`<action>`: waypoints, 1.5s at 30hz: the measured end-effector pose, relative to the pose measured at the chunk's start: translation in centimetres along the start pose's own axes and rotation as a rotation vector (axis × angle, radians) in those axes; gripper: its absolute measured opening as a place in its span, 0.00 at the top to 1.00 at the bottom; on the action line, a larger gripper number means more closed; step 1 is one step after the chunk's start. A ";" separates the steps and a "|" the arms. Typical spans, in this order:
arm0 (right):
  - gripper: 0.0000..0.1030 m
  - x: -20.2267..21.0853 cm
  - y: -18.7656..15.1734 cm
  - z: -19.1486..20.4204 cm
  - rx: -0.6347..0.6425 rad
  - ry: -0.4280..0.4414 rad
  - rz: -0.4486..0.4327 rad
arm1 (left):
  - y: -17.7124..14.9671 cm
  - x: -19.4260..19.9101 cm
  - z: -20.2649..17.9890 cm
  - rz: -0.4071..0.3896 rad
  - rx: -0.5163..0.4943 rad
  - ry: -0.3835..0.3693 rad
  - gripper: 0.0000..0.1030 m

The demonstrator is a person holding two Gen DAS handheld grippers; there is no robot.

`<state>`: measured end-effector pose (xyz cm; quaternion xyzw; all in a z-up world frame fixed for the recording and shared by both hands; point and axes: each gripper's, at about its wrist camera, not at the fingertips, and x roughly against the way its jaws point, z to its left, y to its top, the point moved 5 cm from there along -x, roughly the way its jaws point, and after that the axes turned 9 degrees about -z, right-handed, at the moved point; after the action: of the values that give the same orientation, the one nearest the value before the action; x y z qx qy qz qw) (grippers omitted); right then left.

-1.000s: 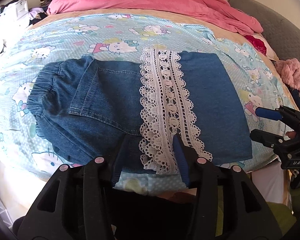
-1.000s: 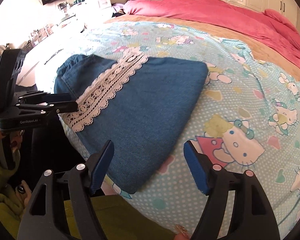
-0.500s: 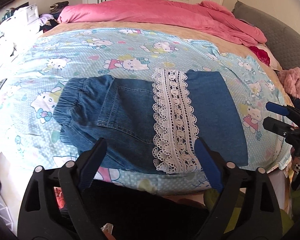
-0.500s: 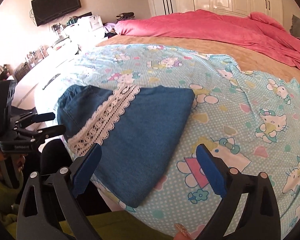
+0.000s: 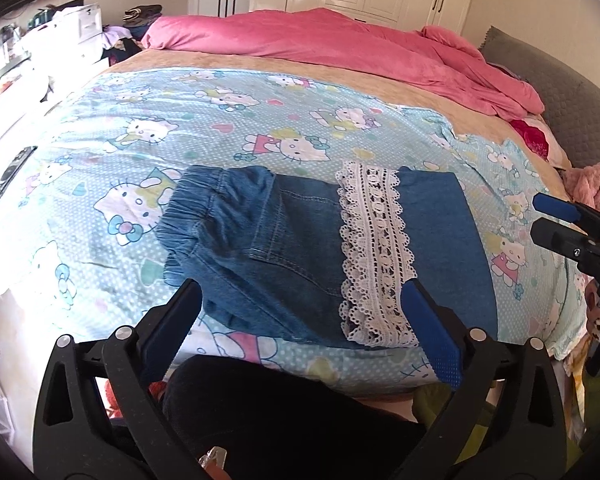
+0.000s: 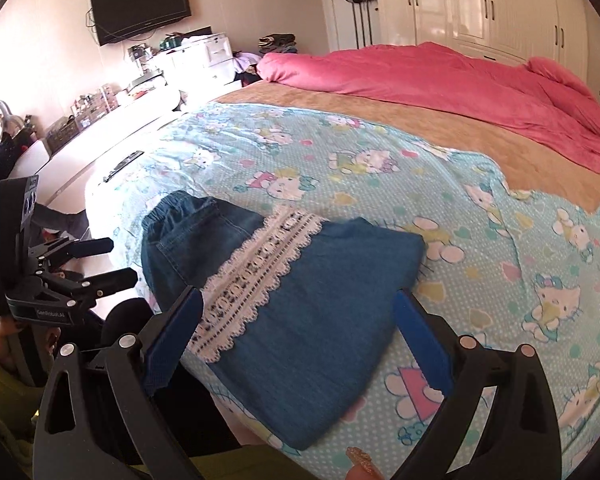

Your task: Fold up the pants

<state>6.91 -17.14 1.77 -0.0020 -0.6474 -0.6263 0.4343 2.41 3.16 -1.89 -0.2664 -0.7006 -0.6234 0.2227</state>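
Blue denim pants with a white lace band lie folded flat on the Hello Kitty sheet near the bed's front edge; they also show in the right wrist view. The elastic waistband is at the left. My left gripper is open and empty, held back off the pants' near edge. My right gripper is open and empty, off the pants' right end. Each gripper shows in the other's view: the right one, the left one.
The light blue Hello Kitty sheet covers the bed over a tan blanket. A pink duvet lies at the far side. A remote lies at the left edge. A pink fluffy item sits at the right.
Both grippers have opened wider and drawn back and up from the pants, which have stayed folded on the sheet.
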 end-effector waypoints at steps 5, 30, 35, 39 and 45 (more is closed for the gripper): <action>0.08 -1.9 1.7 2.0 0.045 0.034 0.013 | -0.1 0.3 1.6 -0.006 0.033 0.006 0.09; 0.08 -20.6 7.0 13.7 0.232 0.360 0.346 | -2.8 -4.4 9.4 0.096 0.407 -0.090 0.42; 0.08 -23.7 6.3 16.0 0.291 0.403 0.424 | -3.4 -5.7 9.4 0.128 0.426 -0.110 0.47; 0.09 -25.6 5.5 17.0 0.307 0.429 0.476 | -3.4 -6.2 9.3 0.133 0.424 -0.114 0.47; 0.32 -27.1 4.2 17.3 0.275 0.491 0.529 | -2.8 -7.2 9.3 0.130 0.423 -0.119 0.45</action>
<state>16.41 12.49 -7.37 0.0391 -0.5792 -0.3818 0.7192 6.25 11.46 -9.75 -0.2947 -0.8089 -0.4301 0.2718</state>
